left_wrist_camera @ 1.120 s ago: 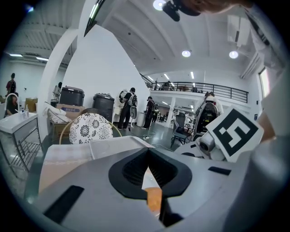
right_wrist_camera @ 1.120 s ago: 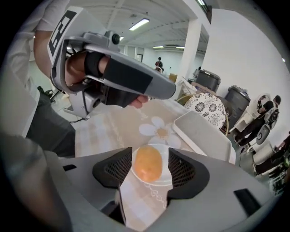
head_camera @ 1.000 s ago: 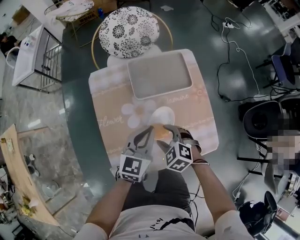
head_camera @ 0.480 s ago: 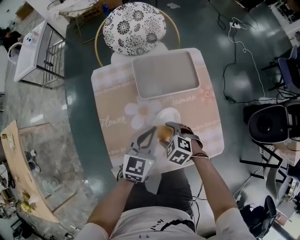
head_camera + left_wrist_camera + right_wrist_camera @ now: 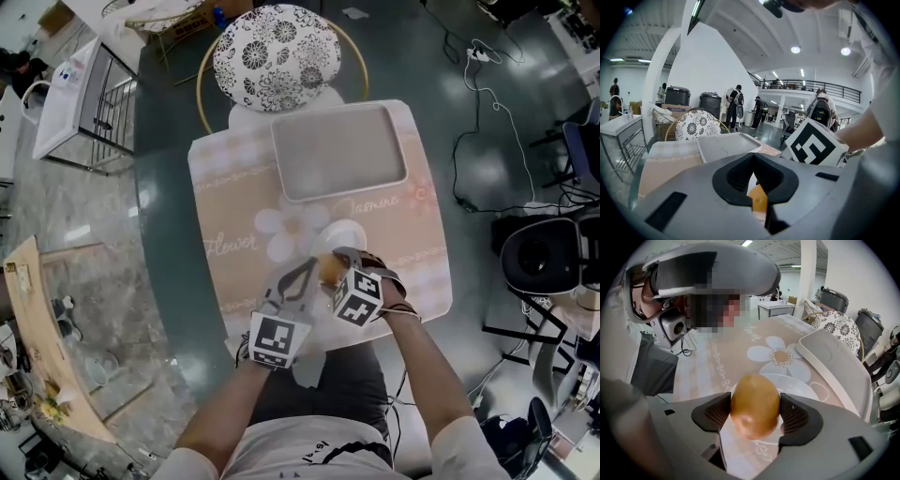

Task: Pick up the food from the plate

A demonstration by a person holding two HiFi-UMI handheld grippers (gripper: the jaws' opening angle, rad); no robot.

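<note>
A brown, egg-shaped piece of food [image 5: 754, 411] sits between the pads of my right gripper [image 5: 754, 414], which press on both its sides. It hangs above the near rim of the white plate [image 5: 799, 386]. In the head view the food [image 5: 330, 269] is just in front of the plate [image 5: 351, 232], toward the person. My left gripper [image 5: 306, 269] is close on its left with its tips together and nothing between them. In the left gripper view the left gripper [image 5: 753, 161] shows shut pads, with an orange bit of the food [image 5: 759, 203] visible in the gap below them.
A grey rectangular tray [image 5: 339, 150] lies at the far side of the flower-print table [image 5: 234, 211]. A round chair with a black-and-white cushion [image 5: 277, 56] stands behind the table. The person's lap is right at the table's near edge.
The right gripper with the food has drawn a little off the plate toward the person. The left gripper stays close beside it.
</note>
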